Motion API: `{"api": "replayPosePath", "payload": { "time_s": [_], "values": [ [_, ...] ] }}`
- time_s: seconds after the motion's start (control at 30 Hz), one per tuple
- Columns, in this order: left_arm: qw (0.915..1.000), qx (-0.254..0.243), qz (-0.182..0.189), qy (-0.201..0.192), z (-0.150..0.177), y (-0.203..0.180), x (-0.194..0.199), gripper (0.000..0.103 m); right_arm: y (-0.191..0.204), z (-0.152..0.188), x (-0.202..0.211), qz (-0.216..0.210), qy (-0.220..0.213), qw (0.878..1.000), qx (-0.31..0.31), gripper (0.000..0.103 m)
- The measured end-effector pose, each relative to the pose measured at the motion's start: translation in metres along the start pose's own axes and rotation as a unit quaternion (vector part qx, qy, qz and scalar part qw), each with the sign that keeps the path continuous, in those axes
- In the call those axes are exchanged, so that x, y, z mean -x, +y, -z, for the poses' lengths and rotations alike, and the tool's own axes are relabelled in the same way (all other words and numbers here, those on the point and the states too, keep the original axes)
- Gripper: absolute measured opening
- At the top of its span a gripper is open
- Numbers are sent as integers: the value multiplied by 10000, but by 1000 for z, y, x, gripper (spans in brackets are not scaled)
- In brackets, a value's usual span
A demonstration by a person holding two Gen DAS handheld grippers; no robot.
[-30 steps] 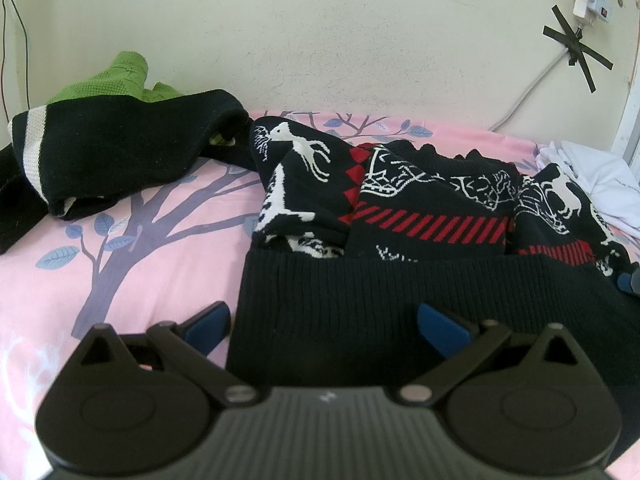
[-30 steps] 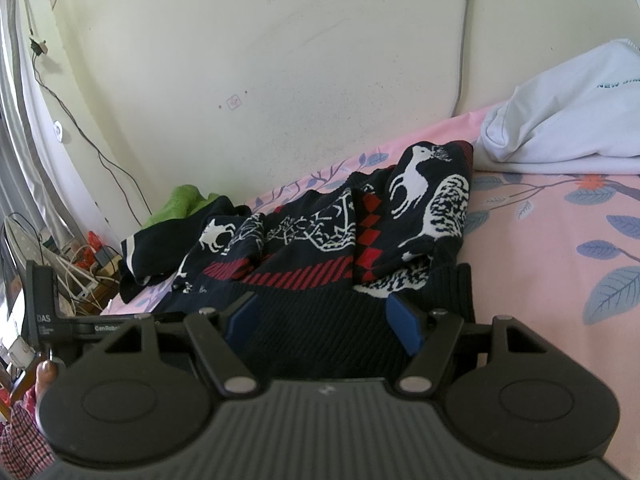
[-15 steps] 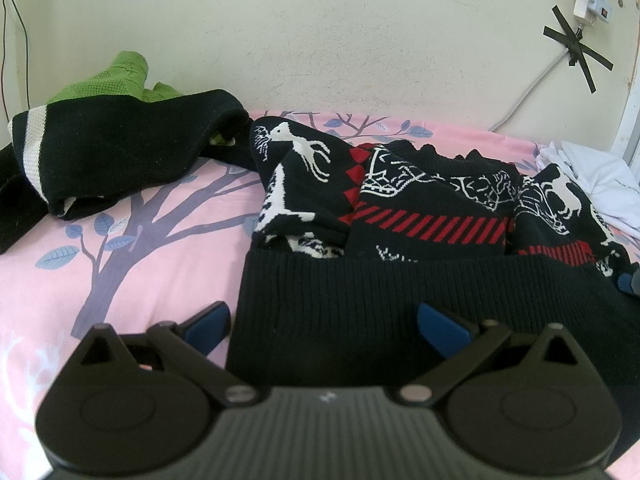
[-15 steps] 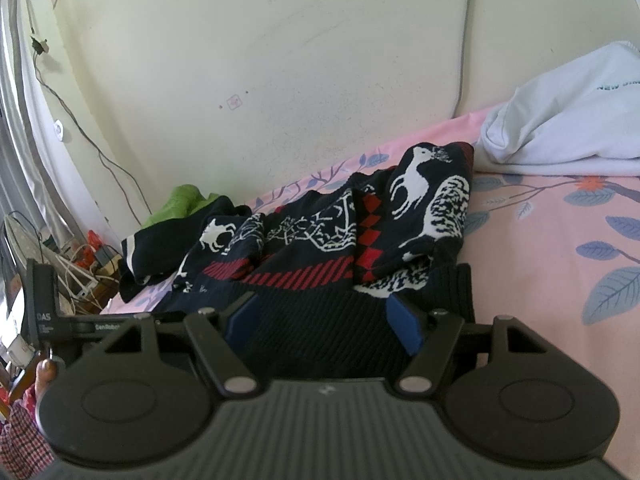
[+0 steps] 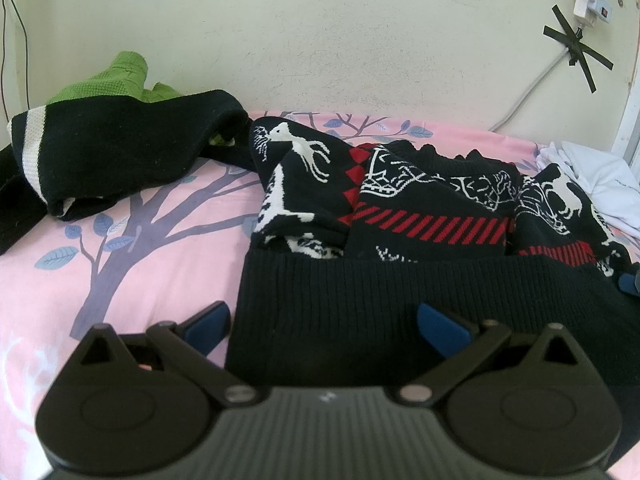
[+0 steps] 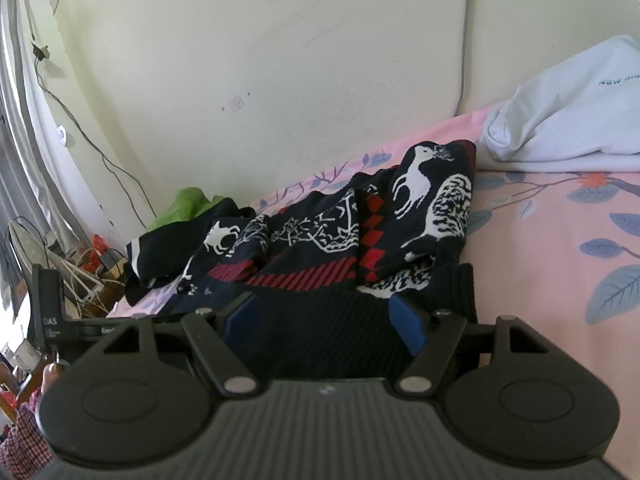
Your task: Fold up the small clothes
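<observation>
- On the pink sheet (image 5: 120, 280), the sweater (image 5: 420, 216) lies crosswise, ribbed hem toward both cameras.
- Left gripper (image 5: 324, 320) spread wide at the hem's corner.
- Right gripper (image 6: 324, 320) spread wide over the hem.

Sweater (image 5: 432, 216): matt ribbed knit (hem coarser); bedsheet (image 5: 160, 280): smooth printed cloth.

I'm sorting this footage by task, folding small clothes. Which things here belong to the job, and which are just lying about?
In the job:
reindeer sweater
left gripper, open at its hem
right gripper, open at its hem

Lying about:
black striped garment
green garment
white garment
pink bedsheet
</observation>
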State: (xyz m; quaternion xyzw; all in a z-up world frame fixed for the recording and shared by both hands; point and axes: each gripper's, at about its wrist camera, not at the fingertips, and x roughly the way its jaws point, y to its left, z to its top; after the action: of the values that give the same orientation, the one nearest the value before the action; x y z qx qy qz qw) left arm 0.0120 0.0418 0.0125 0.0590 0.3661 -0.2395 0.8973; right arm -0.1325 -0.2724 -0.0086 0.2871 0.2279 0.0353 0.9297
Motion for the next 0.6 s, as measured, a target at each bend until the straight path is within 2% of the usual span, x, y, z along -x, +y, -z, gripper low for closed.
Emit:
{"api": "replayPosePath", "payload": {
  "time_s": [0.6],
  "values": [
    [10000, -24, 14, -14, -1, -2, -2, 103, -3, -2, -1, -73, 19, 9999, -99, 67]
  ]
}}
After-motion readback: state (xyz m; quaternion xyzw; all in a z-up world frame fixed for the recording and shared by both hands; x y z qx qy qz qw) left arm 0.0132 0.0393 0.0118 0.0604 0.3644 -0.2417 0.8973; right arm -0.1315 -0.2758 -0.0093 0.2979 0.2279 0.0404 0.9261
